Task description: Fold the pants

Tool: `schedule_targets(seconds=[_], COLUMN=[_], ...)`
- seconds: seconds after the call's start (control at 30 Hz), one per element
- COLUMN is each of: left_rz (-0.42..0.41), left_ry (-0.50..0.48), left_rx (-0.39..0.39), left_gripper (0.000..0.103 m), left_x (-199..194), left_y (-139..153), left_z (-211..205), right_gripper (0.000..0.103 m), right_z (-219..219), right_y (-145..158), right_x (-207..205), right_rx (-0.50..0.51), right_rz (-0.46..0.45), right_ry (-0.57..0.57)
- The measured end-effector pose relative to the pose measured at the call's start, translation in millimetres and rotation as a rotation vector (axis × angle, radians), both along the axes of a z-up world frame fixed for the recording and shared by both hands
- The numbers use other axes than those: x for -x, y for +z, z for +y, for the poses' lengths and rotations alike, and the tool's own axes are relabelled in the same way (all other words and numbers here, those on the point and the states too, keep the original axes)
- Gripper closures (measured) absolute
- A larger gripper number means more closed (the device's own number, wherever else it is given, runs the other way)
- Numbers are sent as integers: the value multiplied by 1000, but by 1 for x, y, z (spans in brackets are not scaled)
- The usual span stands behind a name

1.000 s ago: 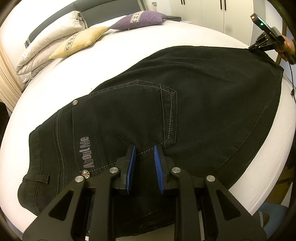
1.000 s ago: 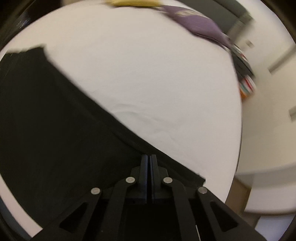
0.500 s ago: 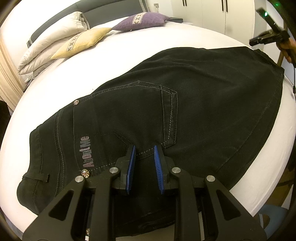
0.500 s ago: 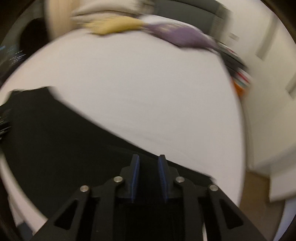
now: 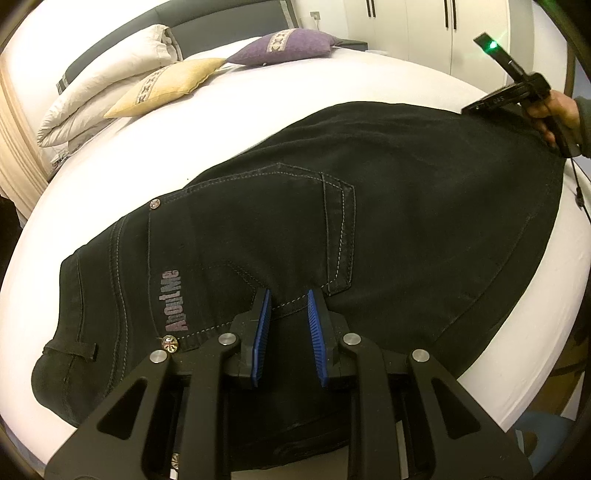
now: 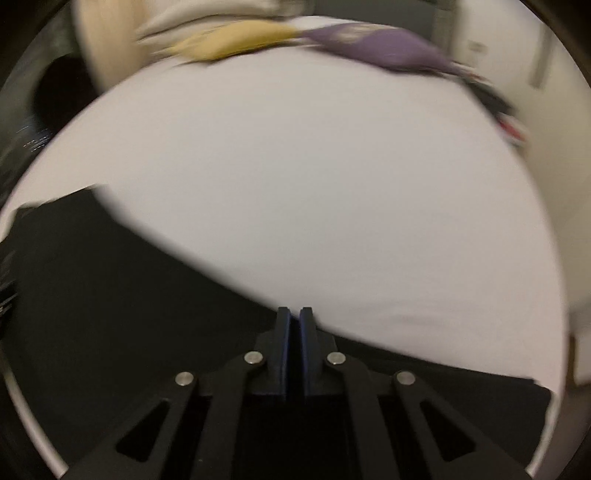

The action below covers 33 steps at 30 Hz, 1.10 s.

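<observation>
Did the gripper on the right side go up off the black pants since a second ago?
Yes. In the left wrist view the right gripper now sits higher against the wardrobe doors, lifted off the far edge of the pants where it rested before.

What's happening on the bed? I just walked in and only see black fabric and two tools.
A person is folding black pants laid flat on a white bed, a handheld gripper in each hand. The left gripper is open, over the back pocket near the waistband. The right gripper is almost closed at the pants' far edge; blur hides whether it pinches fabric. No fold shows yet.
</observation>
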<state>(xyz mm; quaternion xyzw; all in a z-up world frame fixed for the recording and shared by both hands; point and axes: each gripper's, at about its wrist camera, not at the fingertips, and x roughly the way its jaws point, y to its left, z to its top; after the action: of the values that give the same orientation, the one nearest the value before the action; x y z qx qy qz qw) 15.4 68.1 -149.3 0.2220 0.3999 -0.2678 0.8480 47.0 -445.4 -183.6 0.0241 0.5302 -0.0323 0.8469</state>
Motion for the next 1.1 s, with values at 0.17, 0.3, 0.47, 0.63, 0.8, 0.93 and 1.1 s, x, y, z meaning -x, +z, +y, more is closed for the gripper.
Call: schedule_targets(seconds=[0.17,0.3,0.47,0.63,0.8,0.93,1.1], left_rz=[-6,-21,-10,39,29,-14,49], left_ry=[23,20,29,39,56,100,231], left_rx=[12,34,26,84,116,165,128], left_gripper=[83,83,83,83,83,83,82], left_x=[2,6,4,-3,-1,-17,-54], left_y=[3,15,16,8,21,41,18], left_z=[4,0,-4,9,20,32,68], right_gripper=[93,62,61,74,95,44,38], right_z=[2,77,176,166,118,175,226], right_y=[44,72,43,-3,18,53,8], right_x=[16,11,-36,-58,-53,-49,-88], right_rx=[26,-168,-333,-280,-193,-330,-305], right_rz=[-79,-171,-79,-40,-36,-134,-11], right_ry=[-84,116,299,250,51,208,240])
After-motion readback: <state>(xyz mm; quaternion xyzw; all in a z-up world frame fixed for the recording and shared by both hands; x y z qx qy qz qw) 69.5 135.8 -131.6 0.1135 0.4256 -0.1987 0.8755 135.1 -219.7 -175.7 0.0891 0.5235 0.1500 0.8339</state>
